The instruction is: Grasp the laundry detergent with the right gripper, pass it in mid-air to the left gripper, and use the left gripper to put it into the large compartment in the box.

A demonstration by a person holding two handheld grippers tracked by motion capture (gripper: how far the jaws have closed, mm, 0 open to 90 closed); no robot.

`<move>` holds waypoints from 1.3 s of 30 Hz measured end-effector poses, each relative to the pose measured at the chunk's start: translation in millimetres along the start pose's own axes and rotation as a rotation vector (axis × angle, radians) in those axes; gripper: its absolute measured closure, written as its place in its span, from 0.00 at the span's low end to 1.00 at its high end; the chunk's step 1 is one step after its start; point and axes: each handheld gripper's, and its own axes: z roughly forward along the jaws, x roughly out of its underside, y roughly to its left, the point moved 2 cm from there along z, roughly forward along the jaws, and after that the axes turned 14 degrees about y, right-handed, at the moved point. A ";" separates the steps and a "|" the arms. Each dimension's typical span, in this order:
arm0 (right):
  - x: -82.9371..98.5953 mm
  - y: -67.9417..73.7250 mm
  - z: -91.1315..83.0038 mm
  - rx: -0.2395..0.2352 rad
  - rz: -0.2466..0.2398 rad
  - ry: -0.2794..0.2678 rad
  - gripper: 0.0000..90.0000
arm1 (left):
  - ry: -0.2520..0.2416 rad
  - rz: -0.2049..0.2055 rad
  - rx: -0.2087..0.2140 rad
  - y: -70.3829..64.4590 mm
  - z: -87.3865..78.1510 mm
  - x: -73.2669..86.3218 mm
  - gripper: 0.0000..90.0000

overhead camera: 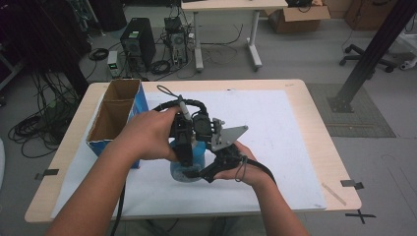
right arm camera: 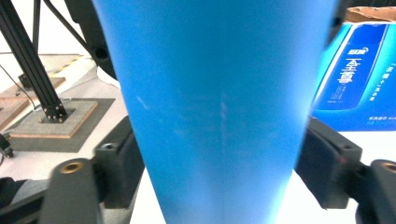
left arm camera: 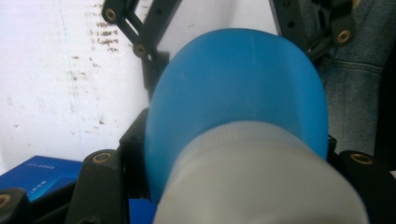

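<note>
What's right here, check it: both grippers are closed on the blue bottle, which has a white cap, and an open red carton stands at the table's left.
One thing is wrong: the carton is blue, not red, as the high view shows. The rest stands: the left gripper and right gripper both clamp the blue bottle, and its cap is white.

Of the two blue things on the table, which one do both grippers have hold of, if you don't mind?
The blue bottle with the pale cap, near the front; the left gripper and right gripper clamp it. The blue carton stands open-topped and untouched at the left.
</note>
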 end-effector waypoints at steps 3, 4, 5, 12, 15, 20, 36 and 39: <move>1.8 -1.1 -2.1 0.011 0.015 0.006 0.19 | 0.003 -0.003 0.006 1.3 -0.6 0.0 0.43; 2.3 -1.3 -2.7 0.012 0.016 0.009 0.18 | 0.004 -0.006 0.008 1.5 -0.3 -0.1 0.43; 2.8 -1.4 -3.6 0.017 0.015 0.009 0.16 | 0.007 -0.006 0.010 2.0 -0.3 -0.4 0.43; 3.2 -2.1 -9.8 0.026 0.037 -0.004 0.03 | 0.015 -0.010 0.023 2.7 -1.1 -3.8 0.43; 3.2 -2.8 -10.8 0.024 0.043 -0.003 0.01 | 0.016 -0.024 0.032 3.6 -1.9 -4.4 0.43; 5.5 -3.5 -23.0 0.034 0.063 0.015 0.00 | 0.019 -0.099 0.088 9.3 -5.2 -4.8 0.43; 18.6 2.8 -112.1 0.213 0.053 0.176 0.01 | 0.028 -0.417 0.179 35.9 -18.1 10.4 0.43; 21.0 4.0 -127.4 0.244 0.058 0.210 0.01 | 0.007 -0.530 0.223 47.3 -21.8 19.4 0.43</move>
